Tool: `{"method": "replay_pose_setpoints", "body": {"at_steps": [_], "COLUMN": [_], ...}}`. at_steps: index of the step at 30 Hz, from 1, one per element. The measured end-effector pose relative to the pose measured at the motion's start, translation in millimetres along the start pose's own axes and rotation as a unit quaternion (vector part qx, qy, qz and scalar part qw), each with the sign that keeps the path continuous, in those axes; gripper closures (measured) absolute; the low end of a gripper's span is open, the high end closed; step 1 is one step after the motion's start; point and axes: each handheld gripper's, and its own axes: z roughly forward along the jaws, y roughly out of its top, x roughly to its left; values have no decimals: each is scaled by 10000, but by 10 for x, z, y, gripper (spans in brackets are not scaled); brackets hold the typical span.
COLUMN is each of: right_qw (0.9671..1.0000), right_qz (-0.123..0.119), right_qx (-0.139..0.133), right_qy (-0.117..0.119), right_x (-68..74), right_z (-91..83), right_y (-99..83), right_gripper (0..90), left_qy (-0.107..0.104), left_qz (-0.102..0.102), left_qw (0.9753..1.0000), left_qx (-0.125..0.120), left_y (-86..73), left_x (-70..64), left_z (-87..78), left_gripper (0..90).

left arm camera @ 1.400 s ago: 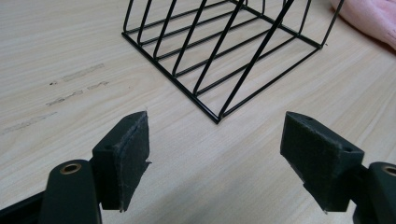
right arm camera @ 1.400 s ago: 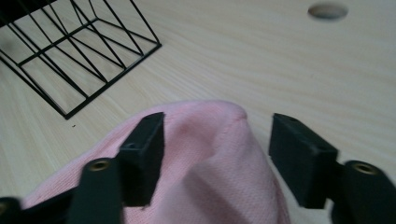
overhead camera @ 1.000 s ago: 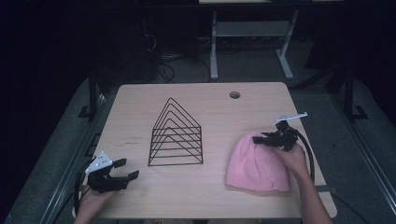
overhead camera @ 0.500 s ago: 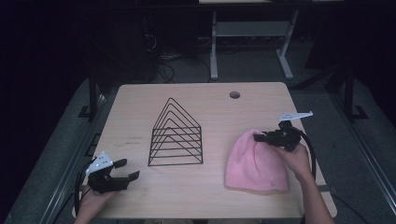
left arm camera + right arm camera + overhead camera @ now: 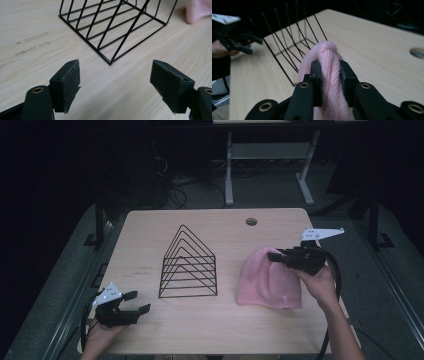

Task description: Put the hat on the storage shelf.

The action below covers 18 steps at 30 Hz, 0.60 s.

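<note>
High view: right gripper [image 5: 274, 255] at table's 3 o'clock, jaws clamped on top fold of pink beanie [image 5: 267, 280], which lies right of black wire rack [image 5: 188, 264]. Left gripper [image 5: 134, 303] at 8 o'clock, jaws wide apart, empty, pointing toward rack over wooden table [image 5: 210, 225].

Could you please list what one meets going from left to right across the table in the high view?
Left hand-held gripper → wire rack → pink hat → right hand-held gripper, shut on the hat's top edge.
</note>
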Motion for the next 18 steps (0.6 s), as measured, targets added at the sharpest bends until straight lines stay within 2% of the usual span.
{"method": "replay_pose_setpoints", "body": {"at_steps": [6, 8, 9, 10, 11, 12, 15, 16, 18], "right_qw": [9990, 9987, 9979, 9975, 9975, 9966, 9957, 9944, 9936], "right_qz": [-397, -430, -504, -530, -530, -600, -648, -732, -786], "right_qx": [-160, -197, -305, -350, -350, -440, -513, -599, -637], "right_qy": [145, 189, 265, 303, 303, 346, 414, 467, 499], "right_x": [247, 272, 340, 367, 367, 421, 469, 533, 582], "right_z": [8, 7, 3, 0, 0, -3, -3, -3, 0], "right_y": [366, 410, 538, 593, 593, 696, 780, 882, 960], "right_gripper": [759, 759, 759, 760, 760, 760, 761, 761, 761], "left_qy": [-14, -19, -17, -17, -20, -26, -36, -45, -76], "left_qz": [-2, -2, 7, 7, 9, 31, 23, 25, 29], "left_qw": [10000, 10000, 10000, 10000, 10000, 10000, 10000, 10000, 9999], "left_qx": [-26, -30, -28, -28, -29, -9, -36, -41, -58], "left_y": [2, 3, 3, 3, 3, 6, 8, 11, 19], "left_x": [1, -1, -4, -4, -5, -4, -8, -11, -20], "left_z": [-2, -4, -5, -5, -5, -9, -8, -9, -11], "left_gripper": [234, 234, 234, 234, 234, 234, 234, 234, 234]}}
